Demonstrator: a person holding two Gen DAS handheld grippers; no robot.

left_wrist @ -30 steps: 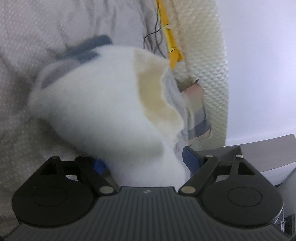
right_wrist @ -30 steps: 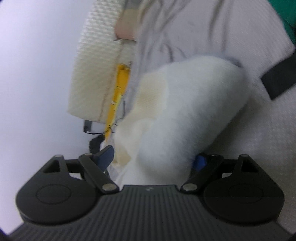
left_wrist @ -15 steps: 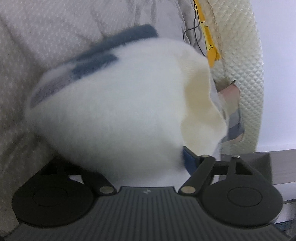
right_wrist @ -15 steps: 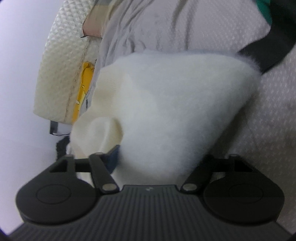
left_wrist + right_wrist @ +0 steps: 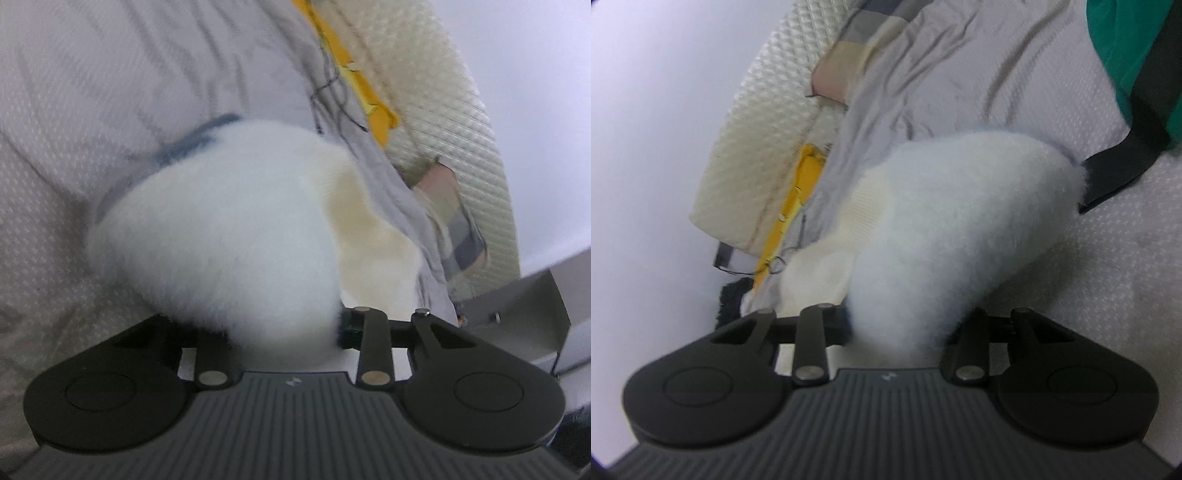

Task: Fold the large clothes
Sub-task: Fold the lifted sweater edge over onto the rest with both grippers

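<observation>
Jaws of both grippers, left and right, have just been closing and now clamp the white fleece, bunched on the near bed. Step: grasp. Next: lift together and spread it.

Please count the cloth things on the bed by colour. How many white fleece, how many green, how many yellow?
White fleece garment: 1
Green cloth: 1
Yellow cloth: 1
Total: 3
</observation>
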